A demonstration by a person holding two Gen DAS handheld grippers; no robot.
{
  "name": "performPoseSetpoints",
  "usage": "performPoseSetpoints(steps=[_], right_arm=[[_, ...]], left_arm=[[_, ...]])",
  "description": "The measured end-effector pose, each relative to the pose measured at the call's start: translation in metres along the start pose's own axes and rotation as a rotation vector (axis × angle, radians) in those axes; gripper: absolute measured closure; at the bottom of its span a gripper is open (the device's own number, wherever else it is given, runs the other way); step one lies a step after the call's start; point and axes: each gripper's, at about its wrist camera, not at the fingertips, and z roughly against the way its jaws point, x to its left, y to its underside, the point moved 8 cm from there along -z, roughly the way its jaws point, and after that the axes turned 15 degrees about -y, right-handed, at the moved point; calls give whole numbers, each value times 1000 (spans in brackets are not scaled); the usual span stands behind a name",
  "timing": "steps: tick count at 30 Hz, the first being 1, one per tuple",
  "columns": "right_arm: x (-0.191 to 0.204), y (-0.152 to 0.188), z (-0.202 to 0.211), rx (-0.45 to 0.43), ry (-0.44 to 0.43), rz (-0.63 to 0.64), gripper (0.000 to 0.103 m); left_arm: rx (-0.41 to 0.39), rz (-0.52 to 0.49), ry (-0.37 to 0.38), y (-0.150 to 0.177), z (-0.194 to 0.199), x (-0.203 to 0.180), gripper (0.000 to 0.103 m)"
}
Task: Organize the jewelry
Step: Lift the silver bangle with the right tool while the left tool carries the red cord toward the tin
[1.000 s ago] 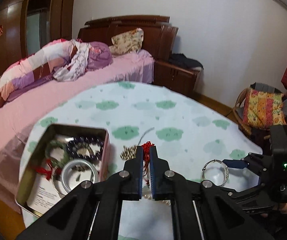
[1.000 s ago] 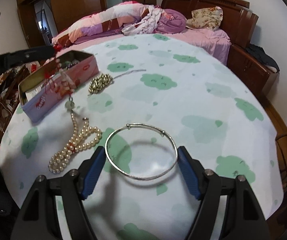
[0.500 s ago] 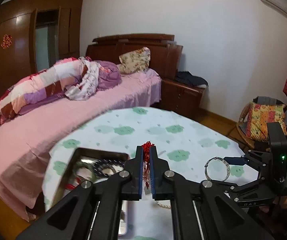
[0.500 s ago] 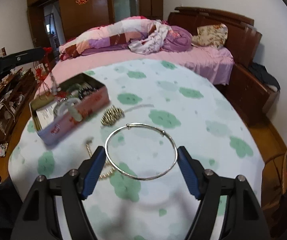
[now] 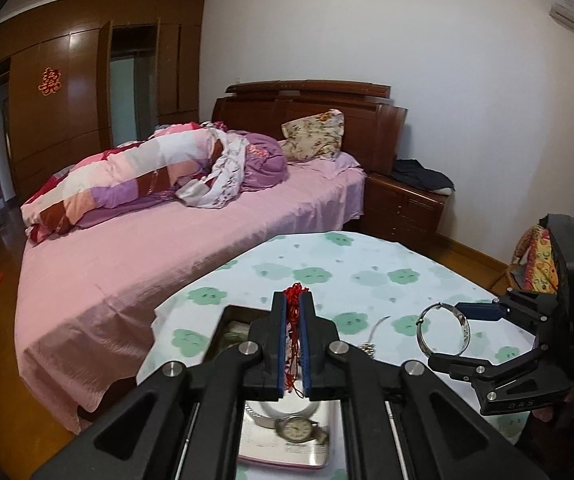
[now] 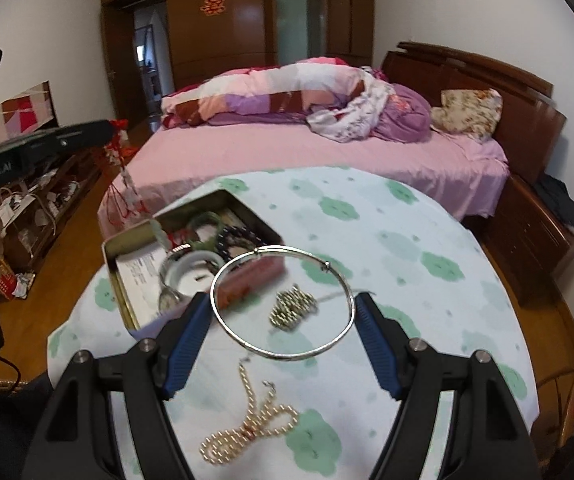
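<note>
While gripped, silver bangle (image 6: 283, 304) lies flat, red cord (image 5: 294, 332) hanging vertical.

The left wrist view looks forward along its own fingers from above the tin (image 5: 223, 322), level across the table (image 5: 327, 276) toward the bed (image 5: 175, 248) and headboard wall. The right wrist view sits close over the table's near edge, tilted down, facing the bed and wardrobe (image 6: 243, 12). Both share the tin (image 6: 127, 280), table (image 6: 427, 240) and bed (image 6: 287, 152); each also catches the other gripper at its edge.
</note>
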Motion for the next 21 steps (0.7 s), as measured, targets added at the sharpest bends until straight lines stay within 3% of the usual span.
performPoseSetpoints(steps=[21], right_arm=[[34,-32,-72,52,-86,52,28]], left_arm=[[144,48,-84,47,-57,47,98]])
